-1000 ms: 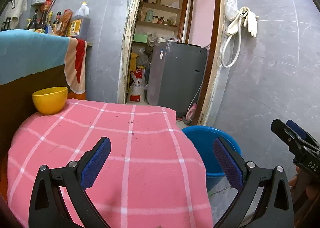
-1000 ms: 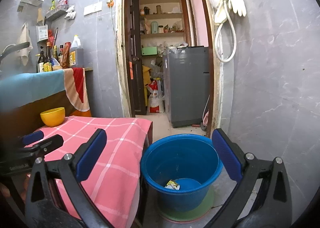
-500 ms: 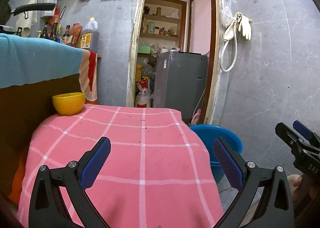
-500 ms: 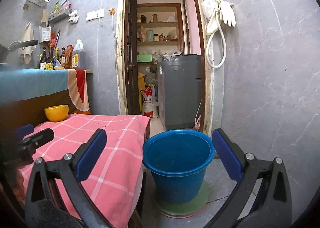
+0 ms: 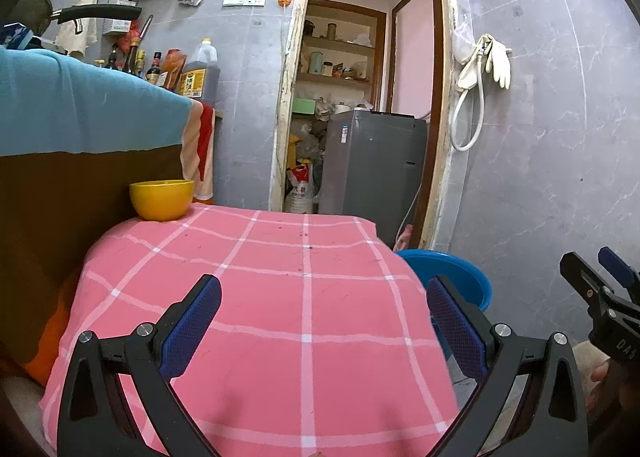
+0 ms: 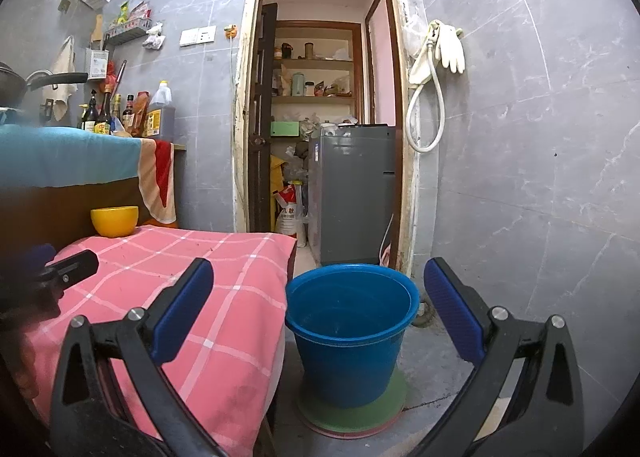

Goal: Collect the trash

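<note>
Both grippers spread wide, holding nothing: left gripper (image 5: 322,313) over pink checked tablecloth (image 5: 280,297), right gripper (image 6: 318,297) facing blue bucket (image 6: 350,337) on floor, right of table.

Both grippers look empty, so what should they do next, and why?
Probably look around for more trash. The left gripper and right gripper are open and hold nothing. The pink cloth shows only a yellow bowl and tiny specks, and the bucket stands beside it.
</note>
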### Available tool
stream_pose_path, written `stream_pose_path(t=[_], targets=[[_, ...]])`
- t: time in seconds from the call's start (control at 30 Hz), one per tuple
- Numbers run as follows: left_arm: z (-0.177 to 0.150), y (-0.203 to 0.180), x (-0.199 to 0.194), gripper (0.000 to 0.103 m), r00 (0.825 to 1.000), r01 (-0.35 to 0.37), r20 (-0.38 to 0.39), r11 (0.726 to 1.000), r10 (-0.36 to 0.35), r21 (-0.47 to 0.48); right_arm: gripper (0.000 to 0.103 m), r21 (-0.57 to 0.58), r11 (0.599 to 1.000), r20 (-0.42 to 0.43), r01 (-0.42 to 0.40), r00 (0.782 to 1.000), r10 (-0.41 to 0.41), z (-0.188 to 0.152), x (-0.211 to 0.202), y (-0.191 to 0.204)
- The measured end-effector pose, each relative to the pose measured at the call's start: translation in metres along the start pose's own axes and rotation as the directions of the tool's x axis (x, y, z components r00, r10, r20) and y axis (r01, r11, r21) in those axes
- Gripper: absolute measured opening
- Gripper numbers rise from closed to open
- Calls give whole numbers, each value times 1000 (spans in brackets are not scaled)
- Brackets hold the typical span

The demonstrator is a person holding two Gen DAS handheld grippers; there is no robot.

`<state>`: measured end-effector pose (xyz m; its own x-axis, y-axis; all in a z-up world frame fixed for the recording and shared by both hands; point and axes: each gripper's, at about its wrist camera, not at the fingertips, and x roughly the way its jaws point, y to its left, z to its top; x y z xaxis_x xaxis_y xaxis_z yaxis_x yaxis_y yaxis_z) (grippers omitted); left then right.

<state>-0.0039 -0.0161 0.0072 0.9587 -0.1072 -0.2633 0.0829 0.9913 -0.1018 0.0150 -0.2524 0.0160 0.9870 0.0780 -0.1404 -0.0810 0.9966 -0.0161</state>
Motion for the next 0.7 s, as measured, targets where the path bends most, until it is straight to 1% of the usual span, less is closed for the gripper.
stream_pose_path(t=[0.3, 0.7], targets=[[-18, 2, -5, 101, 999, -36, 7, 999, 36, -11, 102, -5, 1000, -16, 11, 1000, -11, -17, 0, 4], [-28, 2, -1, 101, 998, -55, 3, 998, 55, 7, 102, 4, 1000, -34, 19, 999, -19, -28, 7, 2]])
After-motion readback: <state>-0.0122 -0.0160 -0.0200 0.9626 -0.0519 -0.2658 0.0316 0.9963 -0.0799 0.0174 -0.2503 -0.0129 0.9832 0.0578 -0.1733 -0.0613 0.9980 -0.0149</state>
